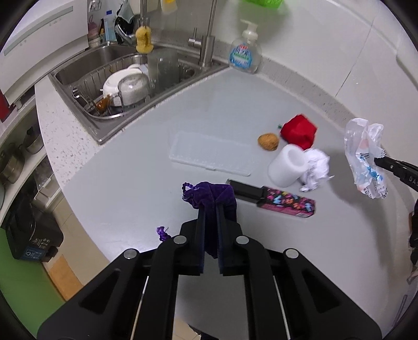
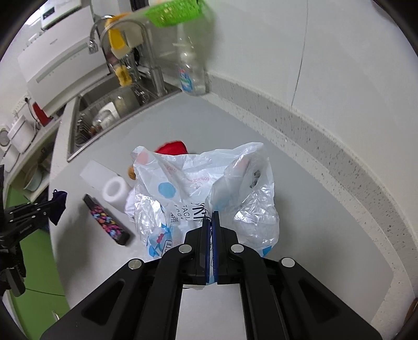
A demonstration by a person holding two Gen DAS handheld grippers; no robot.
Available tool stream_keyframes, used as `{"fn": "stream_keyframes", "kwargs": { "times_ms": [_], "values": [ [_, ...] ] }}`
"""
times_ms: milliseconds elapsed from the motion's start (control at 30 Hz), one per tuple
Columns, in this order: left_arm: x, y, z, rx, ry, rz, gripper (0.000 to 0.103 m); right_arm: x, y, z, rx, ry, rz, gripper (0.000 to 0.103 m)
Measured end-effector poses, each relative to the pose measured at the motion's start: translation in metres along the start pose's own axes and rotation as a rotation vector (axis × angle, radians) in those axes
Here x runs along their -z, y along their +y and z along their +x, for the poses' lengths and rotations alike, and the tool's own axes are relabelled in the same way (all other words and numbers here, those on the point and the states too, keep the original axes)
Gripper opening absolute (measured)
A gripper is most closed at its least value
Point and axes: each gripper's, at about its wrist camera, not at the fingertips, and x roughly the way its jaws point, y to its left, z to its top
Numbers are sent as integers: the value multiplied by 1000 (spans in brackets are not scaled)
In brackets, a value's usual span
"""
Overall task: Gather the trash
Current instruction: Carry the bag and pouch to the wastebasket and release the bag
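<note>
My left gripper (image 1: pixel 211 209) is shut on a purple velvet pouch (image 1: pixel 209 194) and holds it above the grey counter. My right gripper (image 2: pixel 211 217) is shut on a clear plastic bag (image 2: pixel 203 188) with blue print, held above the counter; the bag also shows at the right of the left wrist view (image 1: pixel 365 157). On the counter lie a crumpled white paper (image 1: pixel 316 167), a white roll (image 1: pixel 287 166), a walnut-like brown ball (image 1: pixel 268 141), a red cloth (image 1: pixel 299 130), a black and pink patterned box (image 1: pixel 274 201) and a clear plastic case (image 1: pixel 209 154).
A steel sink (image 1: pixel 104 78) with a dish rack and dishes lies at the back left. A soap pump bottle (image 1: pixel 245 52) stands by the wall. A green basket (image 2: pixel 172 13) sits above. The counter edge drops off to the left over shelves with pots (image 1: pixel 15 159).
</note>
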Motion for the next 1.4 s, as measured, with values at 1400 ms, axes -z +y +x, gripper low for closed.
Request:
{"fn": "stream_keyframes", "kwargs": {
  "times_ms": [1400],
  "values": [
    [238,259,-128,-240,22,-417,7,95,401,44,-447,150,-537,1]
  ]
}}
